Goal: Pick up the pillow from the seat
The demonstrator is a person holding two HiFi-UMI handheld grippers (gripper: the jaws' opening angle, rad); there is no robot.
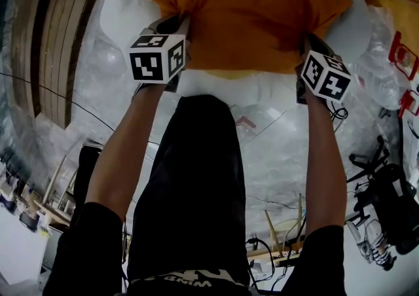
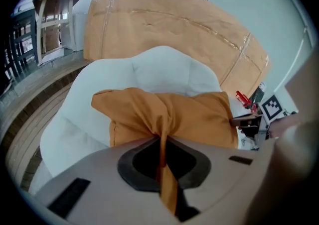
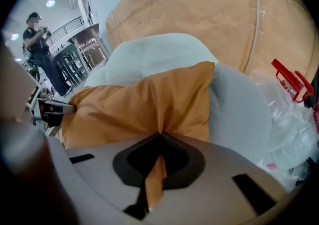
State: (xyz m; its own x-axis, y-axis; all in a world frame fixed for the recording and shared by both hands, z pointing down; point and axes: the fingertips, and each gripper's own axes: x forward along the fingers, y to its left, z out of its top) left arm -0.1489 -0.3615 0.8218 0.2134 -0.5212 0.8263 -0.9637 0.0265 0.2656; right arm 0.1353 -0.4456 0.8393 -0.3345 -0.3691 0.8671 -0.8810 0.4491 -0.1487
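1. At the far left, wooden slats [image 1: 46, 33] stand beside the seat [image 1: 124, 10]; I would not swing the load out that way.
2. The left gripper [image 1: 173, 29] has its jaws pressed together on a gathered fold at the near-left edge of the orange pillow [image 1: 249, 10]; in the left gripper view a strip of the cloth runs down between them.
3. The pillow lies across the white seat, leaning against its back cushion, with one gripper at each near corner; it looks soft, light and limp, and nothing about it is fragile. The hold is probably on the cover alone, so the filling should sag between the two grips; a deeper bite, with some stuffing in it, would be safer against slipping.
4. Behind the seat rises a tall tan wrapped shell [image 2: 164, 25], closing off the back; open room lies upward and toward the person, so lift first and then draw it back over the front rim.
5. The right gripper [image 1: 306, 52] is likewise clamped on a pleat at the near-right edge, with cloth showing through the jaw slot.
6. To the right lie crinkled plastic wrap [image 3: 289, 119] and a red clamp [image 3: 288, 80]; whether the plastic touches the pillow's far corner I cannot tell, so keep that side from dragging.
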